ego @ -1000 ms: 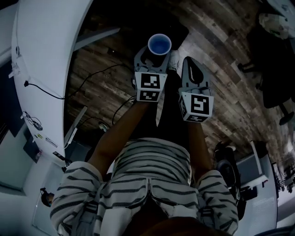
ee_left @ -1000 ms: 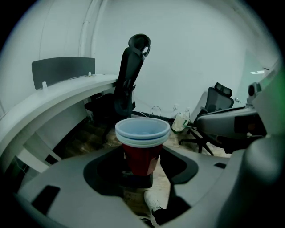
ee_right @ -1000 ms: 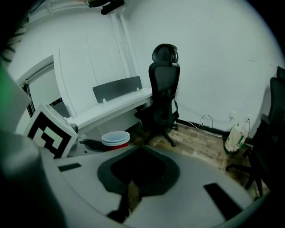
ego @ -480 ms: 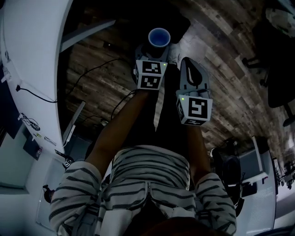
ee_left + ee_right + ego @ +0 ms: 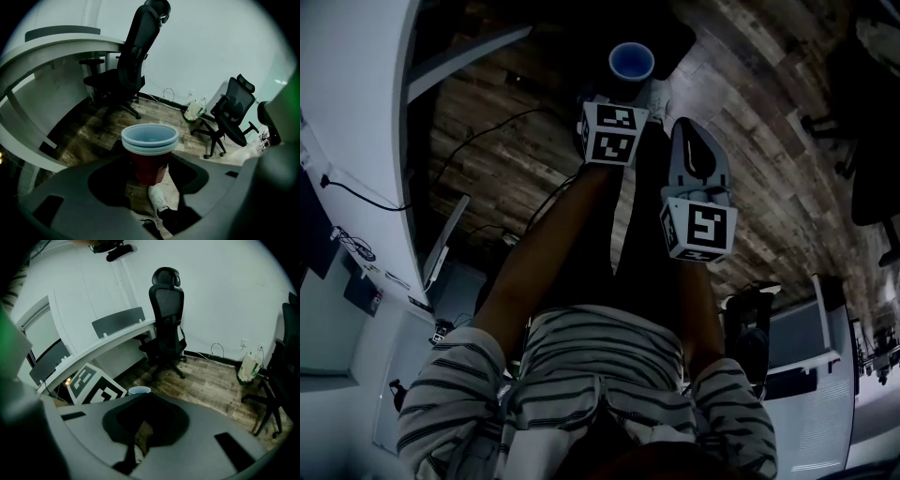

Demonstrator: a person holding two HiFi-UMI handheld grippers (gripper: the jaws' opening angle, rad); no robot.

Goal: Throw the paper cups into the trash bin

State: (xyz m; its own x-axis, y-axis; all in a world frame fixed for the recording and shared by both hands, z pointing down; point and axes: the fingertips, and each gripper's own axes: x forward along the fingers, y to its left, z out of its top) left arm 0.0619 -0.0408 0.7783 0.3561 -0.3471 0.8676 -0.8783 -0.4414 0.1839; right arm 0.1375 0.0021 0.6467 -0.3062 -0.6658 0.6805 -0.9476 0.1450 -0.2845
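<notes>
A stack of red paper cups (image 5: 150, 152) with pale blue insides hangs between the jaws of my left gripper (image 5: 151, 169), which is shut on it. In the head view the cup stack (image 5: 631, 61) shows mouth up, above the left gripper (image 5: 622, 92). A dark shape (image 5: 670, 37) lies on the wooden floor just beyond the cups; I cannot tell whether it is the trash bin. My right gripper (image 5: 691, 131) hangs beside the left one, shut, with nothing in it. The right gripper (image 5: 146, 398) points down at the floor, with the cup rim (image 5: 139, 390) just past its left jaw.
A white curved desk (image 5: 356, 112) runs along the left, with cables (image 5: 502, 131) on the floor under it. Black office chairs (image 5: 133, 56) (image 5: 166, 324) stand by the far wall, and a bag (image 5: 194, 110) leans near a socket. A white shoe (image 5: 157, 201) is below the cups.
Both grippers have sunk toward the floor. The left one has tipped further down, and the cups have moved up the head view toward the dark shape.
</notes>
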